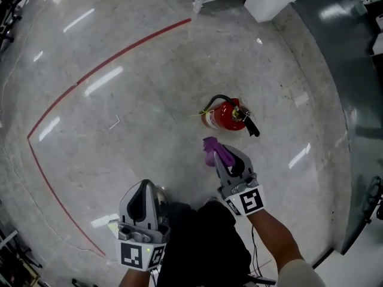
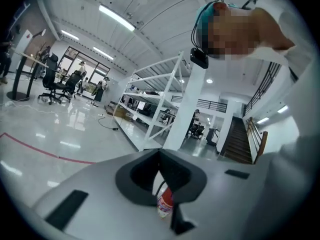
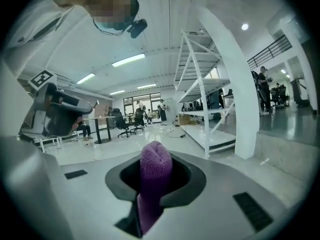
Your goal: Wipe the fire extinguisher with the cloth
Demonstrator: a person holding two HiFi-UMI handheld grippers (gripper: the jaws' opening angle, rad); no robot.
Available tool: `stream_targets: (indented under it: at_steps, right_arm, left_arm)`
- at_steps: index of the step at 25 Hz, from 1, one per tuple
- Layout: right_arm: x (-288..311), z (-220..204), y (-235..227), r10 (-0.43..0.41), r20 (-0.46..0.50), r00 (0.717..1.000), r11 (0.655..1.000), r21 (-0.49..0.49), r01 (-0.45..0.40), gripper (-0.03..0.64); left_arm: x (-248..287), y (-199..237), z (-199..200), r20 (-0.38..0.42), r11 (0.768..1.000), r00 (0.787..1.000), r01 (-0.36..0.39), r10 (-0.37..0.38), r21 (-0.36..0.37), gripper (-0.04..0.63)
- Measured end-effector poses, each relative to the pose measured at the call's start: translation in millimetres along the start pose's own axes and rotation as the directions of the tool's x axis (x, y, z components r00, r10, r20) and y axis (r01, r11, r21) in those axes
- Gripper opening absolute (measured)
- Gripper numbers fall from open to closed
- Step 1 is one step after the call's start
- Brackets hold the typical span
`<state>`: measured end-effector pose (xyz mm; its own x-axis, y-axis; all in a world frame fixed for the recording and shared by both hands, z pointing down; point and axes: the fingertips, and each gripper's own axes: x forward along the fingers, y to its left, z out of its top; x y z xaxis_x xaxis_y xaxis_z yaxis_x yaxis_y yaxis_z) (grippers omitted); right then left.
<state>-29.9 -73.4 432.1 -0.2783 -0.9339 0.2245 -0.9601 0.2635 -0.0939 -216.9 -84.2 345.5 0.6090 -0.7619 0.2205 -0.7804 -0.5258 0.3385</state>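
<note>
The left gripper (image 1: 145,190) hangs low, jaws closed on nothing; the right gripper (image 1: 222,155) clamps the purple cloth (image 1: 210,145), short of the fire extinguisher (image 1: 227,115) standing on the floor (image 1: 149,100); all wiping apparently remains.

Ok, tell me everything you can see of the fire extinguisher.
The fire extinguisher is red, with a white label band, a black hose looped over it and a black handle. It rests on the polished grey floor, and nothing else touches it. Upright or lying, I cannot tell.
</note>
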Motion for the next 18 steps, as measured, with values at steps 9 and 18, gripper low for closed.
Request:
stream_targets:
  at_steps: [9, 18]
  right_arm:
    - [-96, 273, 48, 0.02, 0.058, 0.998, 0.999, 0.041, -0.022, 0.067]
    - [-183, 443, 72, 0.023, 0.115, 0.993, 0.999, 0.044, -0.028, 0.067]
  left_arm:
    - [-40, -129, 179, -0.056, 0.995, 0.994, 0.093, -0.094, -0.021, 0.005]
    - [-85, -214, 337, 0.059, 0.994, 0.993, 0.102, -0.104, 0.037, 0.005]
